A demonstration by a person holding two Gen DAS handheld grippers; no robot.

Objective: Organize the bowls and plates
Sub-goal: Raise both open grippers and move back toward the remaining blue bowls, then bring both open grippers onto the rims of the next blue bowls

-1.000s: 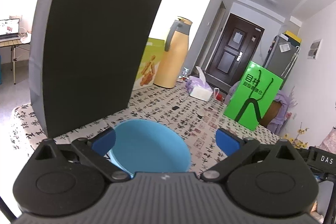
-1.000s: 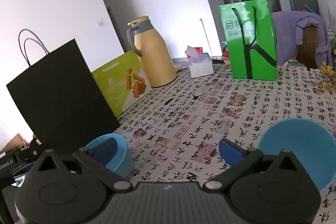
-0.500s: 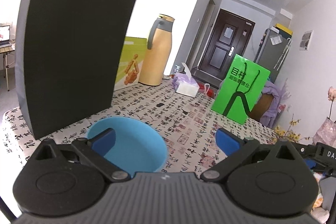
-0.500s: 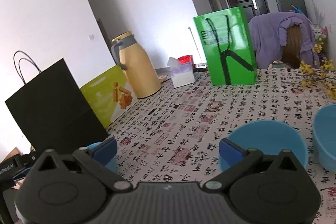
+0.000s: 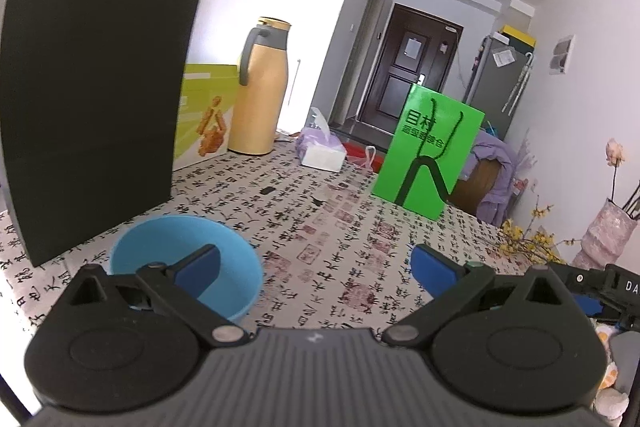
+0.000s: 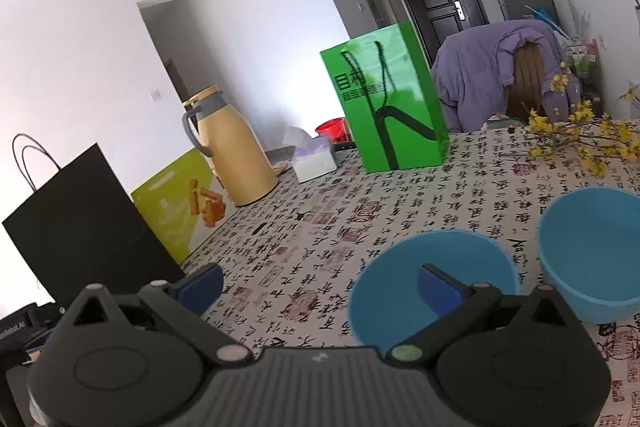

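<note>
My left claw [image 5: 316, 269] is wide open, one finger over a blue bowl [image 5: 186, 259] on the table [image 5: 340, 227]. My right claw [image 6: 320, 287] is open too, beside two more bowls [image 6: 432, 287].

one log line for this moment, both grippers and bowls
left gripper: open, finger in blue bowl | right gripper: open, finger over near bowl | far bowl: untouched

Left gripper [image 5: 316, 267]: black ribbed body, blue pads [image 5: 200, 265], silver pivot screws. Right gripper [image 6: 320, 285]: identical build.
</note>
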